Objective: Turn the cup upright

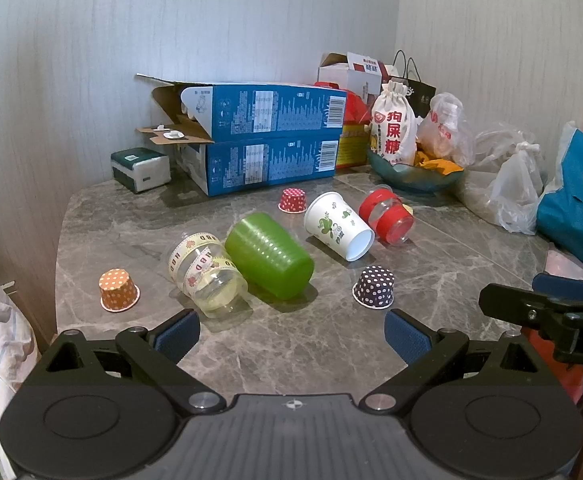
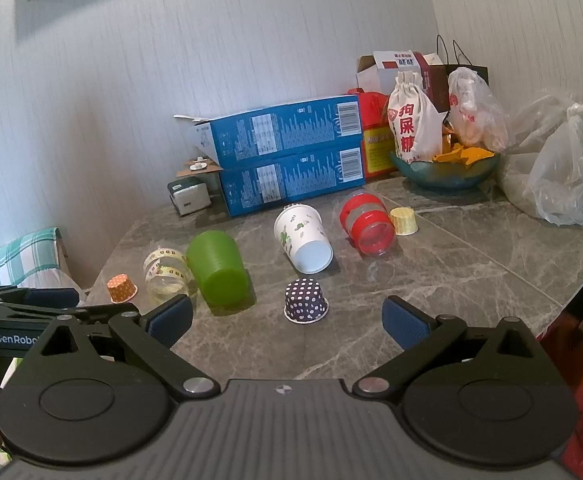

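Both the left gripper [image 1: 291, 338] and the right gripper [image 2: 287, 320] hover spread and empty over the tabletop [image 1: 299, 344]. The green cup [image 1: 269, 256] lies on its side at 12 o'clock from the left gripper, which is nearer, its mouth turned toward it.

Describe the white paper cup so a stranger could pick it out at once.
Start at the two stacked blue boxes by the wall. In front of them, on the marble table, the white paper cup lies on its side between a green cup and a red-banded clear cup. Only it is white with green leaf prints.
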`<state>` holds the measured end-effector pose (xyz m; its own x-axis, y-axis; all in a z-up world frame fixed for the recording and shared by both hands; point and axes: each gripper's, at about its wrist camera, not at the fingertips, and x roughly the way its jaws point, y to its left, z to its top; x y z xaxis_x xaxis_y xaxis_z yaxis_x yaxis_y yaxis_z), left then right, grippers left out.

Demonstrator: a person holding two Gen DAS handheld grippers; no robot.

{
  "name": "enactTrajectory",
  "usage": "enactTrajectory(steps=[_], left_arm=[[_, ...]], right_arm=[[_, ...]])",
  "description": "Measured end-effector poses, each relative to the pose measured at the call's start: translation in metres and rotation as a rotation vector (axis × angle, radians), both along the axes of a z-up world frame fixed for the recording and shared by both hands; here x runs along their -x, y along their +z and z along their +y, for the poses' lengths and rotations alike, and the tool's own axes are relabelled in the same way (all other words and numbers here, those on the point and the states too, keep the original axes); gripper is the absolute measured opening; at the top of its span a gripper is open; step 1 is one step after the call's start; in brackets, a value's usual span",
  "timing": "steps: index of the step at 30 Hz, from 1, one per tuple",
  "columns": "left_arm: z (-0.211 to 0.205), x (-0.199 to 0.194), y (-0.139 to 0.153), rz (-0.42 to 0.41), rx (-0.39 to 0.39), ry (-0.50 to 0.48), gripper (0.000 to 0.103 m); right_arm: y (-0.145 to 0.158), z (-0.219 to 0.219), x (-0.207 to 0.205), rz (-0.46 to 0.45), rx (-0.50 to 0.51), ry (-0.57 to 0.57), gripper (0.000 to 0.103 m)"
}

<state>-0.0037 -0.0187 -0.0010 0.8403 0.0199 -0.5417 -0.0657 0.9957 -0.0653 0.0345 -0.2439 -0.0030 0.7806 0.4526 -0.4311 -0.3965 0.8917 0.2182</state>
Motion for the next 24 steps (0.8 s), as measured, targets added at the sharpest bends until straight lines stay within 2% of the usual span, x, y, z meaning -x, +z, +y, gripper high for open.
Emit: enactTrajectory(steps=[24], left_arm=[[-0.0017,-0.0012,-0.0035,0.009,0.006,0.0,0.1]], right_arm=[[-0.0018,0.0006,-0.0012,0.013,0.002,0.008,0.102]])
